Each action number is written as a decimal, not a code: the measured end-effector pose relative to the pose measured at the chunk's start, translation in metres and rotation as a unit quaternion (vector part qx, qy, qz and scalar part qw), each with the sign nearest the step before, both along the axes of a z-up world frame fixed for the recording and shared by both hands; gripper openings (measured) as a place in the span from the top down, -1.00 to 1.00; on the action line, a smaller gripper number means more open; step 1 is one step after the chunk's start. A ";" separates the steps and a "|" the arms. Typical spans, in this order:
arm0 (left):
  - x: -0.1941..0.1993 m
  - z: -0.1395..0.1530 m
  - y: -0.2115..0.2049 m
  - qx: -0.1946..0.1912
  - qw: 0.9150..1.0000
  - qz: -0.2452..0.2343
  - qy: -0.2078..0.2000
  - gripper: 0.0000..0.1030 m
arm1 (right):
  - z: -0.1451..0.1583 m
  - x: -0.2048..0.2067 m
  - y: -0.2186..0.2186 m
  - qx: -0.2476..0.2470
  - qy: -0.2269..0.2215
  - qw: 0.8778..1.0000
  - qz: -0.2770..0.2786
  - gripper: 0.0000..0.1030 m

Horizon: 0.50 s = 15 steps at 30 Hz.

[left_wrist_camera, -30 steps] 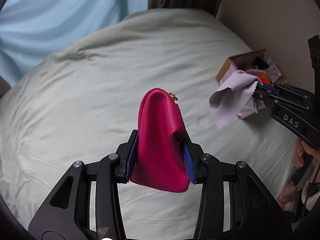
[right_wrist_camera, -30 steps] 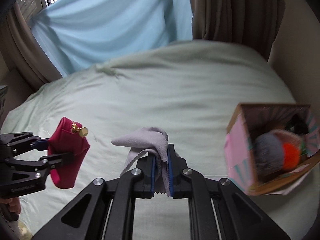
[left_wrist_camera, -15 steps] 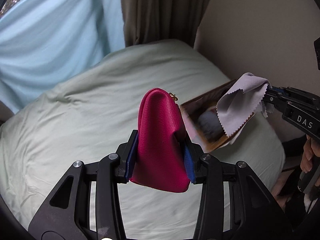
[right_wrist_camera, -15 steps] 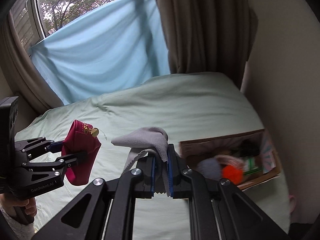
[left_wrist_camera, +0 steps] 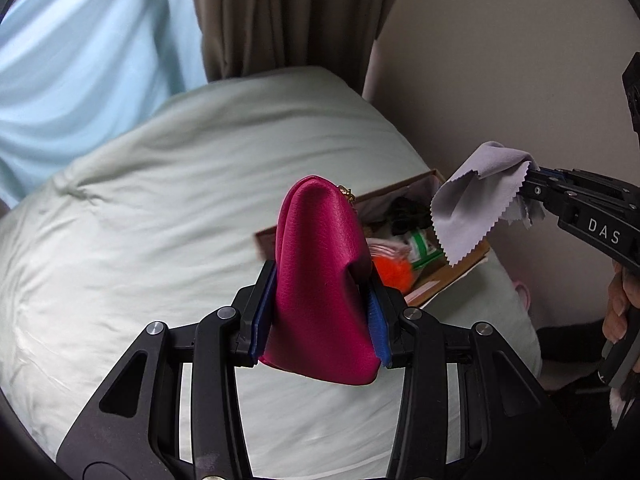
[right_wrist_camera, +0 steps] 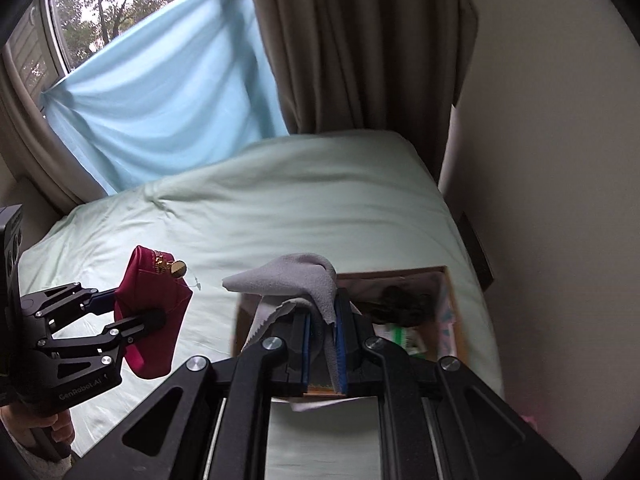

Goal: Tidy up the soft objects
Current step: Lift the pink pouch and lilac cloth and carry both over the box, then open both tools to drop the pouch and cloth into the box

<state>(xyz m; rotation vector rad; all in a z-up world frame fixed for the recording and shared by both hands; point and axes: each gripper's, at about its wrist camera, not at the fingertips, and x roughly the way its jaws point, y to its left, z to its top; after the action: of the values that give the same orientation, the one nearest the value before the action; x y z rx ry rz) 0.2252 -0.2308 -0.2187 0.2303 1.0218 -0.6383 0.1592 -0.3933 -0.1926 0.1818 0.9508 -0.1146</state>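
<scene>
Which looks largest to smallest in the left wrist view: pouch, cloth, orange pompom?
1. Pink pouch, though it is nearest the camera, which inflates it.
2. Grey cloth.
3. Orange pompom, partly hidden behind the pouch.

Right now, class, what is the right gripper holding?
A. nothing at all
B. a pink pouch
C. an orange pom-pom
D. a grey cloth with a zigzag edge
D: the right gripper is shut on the grey cloth, whose zigzag edge shows in the left wrist view, while the pink pouch sits in the left gripper.

An open cardboard box (left_wrist_camera: 460, 280) sits on the pale-green bed (left_wrist_camera: 160, 220).
</scene>
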 end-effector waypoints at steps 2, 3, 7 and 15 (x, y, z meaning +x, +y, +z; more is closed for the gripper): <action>0.004 -0.016 -0.018 0.005 1.000 0.006 0.013 0.28 | -0.016 0.005 -0.017 0.005 0.014 1.000 0.002 0.82; 0.006 -0.023 -0.025 0.007 1.000 0.009 0.020 0.28 | -0.022 0.008 -0.023 0.006 0.019 1.000 0.003 0.82; 0.017 -0.056 -0.052 0.020 0.999 0.014 0.049 0.28 | -0.056 0.019 -0.048 0.018 0.047 0.999 0.002 0.82; 0.030 -0.110 -0.093 0.065 0.995 -0.003 0.082 0.27 | -0.110 0.038 -0.078 0.047 0.089 0.995 -0.016 0.82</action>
<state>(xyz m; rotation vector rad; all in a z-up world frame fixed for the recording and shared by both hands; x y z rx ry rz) 0.2554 -0.3235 -0.3284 0.2985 1.2220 -0.6046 0.1974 -0.4713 -0.3029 0.2766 1.1313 -0.1171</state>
